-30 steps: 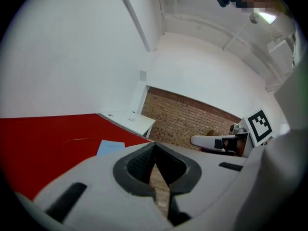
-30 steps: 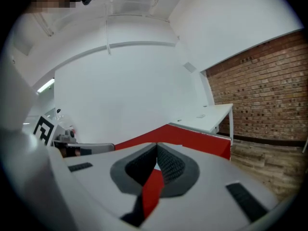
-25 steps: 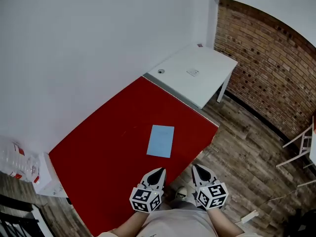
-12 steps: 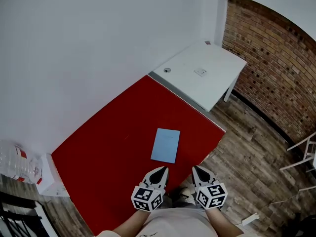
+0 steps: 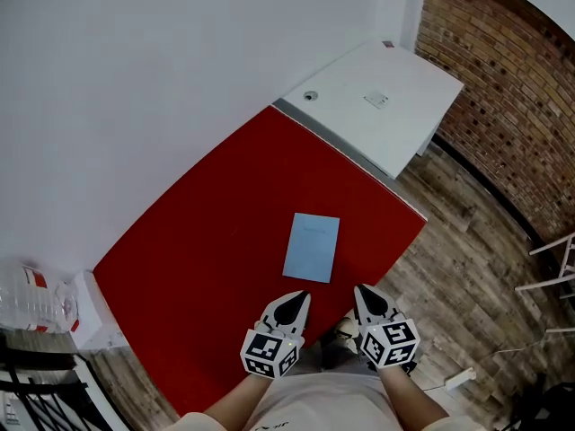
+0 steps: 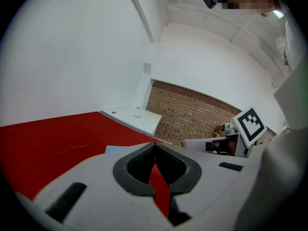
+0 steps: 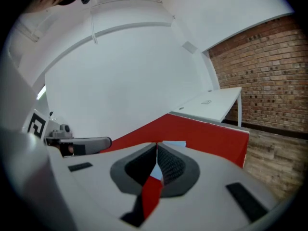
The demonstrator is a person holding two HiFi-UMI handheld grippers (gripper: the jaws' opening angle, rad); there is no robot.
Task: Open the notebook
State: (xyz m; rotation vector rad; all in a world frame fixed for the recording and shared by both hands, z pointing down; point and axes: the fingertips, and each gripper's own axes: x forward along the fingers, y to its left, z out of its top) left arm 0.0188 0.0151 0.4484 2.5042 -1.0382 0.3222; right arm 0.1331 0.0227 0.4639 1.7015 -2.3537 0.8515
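- Two grippers, both w/ nothing in them: left gripper [image 5: 295, 300] and right gripper [image 5: 365, 296] hang side by side, close to the person's body, at the near edge of the red table [image 5: 198, 268].
- Left gripper view: tips pressed together, only a sliver of red table showing thru the gap lower down, nothing caught there. Right gripper view, same story: tips meet, gap behind them bare.
- The notebook [image 5: 312, 247] lies flat and closed, pale blue cover up, on the table's near half, towards the right corner. It's just ahead of both grippers and apart from them. No contact yet.
- Why held like this? My read: a ready stance. Both noses aim fwd toward the notebook, so either one can go in.
- It sits alone, nothing on it or beside it, so the cover should swing free. Which long edge is the spine, can't tell from here.
- Task hasn't begun, I'd say: cover down, nothing gripped.
- Next move prob. needs one pair of tips parted first. A thin flat cover gives little to pinch, so one gripper may have to pin the book while the other teases up a cover edge.
- Risk: the light book skids on the smooth red top instead of opening.
- Past the far end, a white table [image 5: 377, 106] butts up against the red one; not in play.
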